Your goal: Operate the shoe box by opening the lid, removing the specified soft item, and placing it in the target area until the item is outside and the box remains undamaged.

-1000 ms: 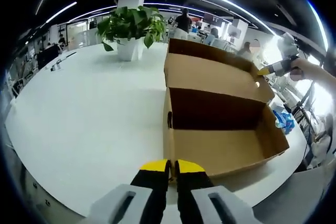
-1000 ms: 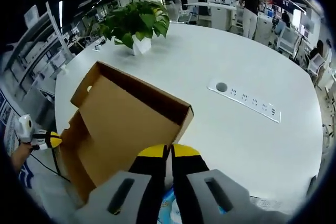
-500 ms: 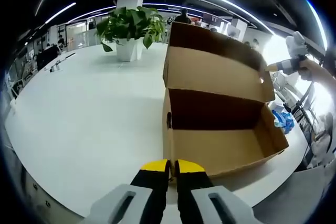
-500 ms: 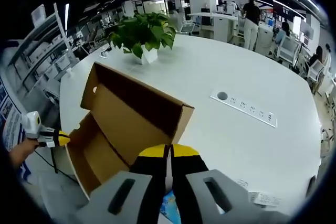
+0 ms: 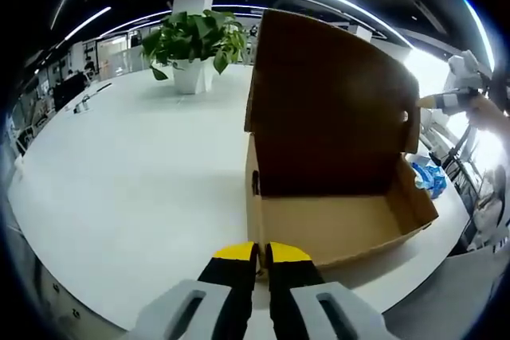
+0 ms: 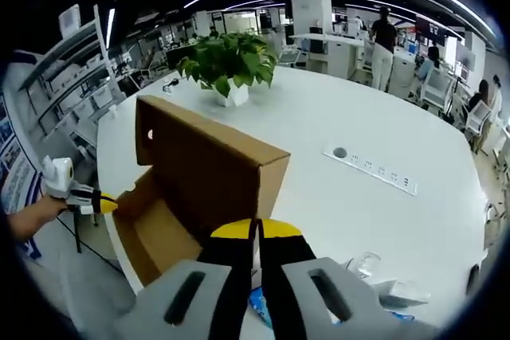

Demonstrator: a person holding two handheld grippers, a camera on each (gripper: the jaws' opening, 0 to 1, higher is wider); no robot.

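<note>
The brown cardboard shoe box [image 5: 335, 224] stands on the white table, its inside bare as far as I can see. Its lid [image 5: 327, 101] stands nearly upright over the back wall. My left gripper [image 5: 261, 252] is shut, tips at the box's near corner. In the left gripper view my right gripper [image 5: 437, 101] reaches the lid's right edge. In the right gripper view the lid [image 6: 207, 165] rises just ahead of my shut right gripper [image 6: 255, 232], and the left gripper [image 6: 92, 201] shows beyond the box. A blue soft item [image 5: 430, 181] lies on the table beside the box.
A potted green plant [image 5: 195, 37] stands far back on the round white table [image 5: 135, 173]. A socket strip [image 6: 374, 166] is set in the table [image 6: 414, 220], with a small clear object [image 6: 366, 264] near the edge. People and desks stand far off.
The lid has swung up from lying tilted back to nearly upright, and my right gripper has risen along with its edge. The left gripper has stayed at the box's corner.
</note>
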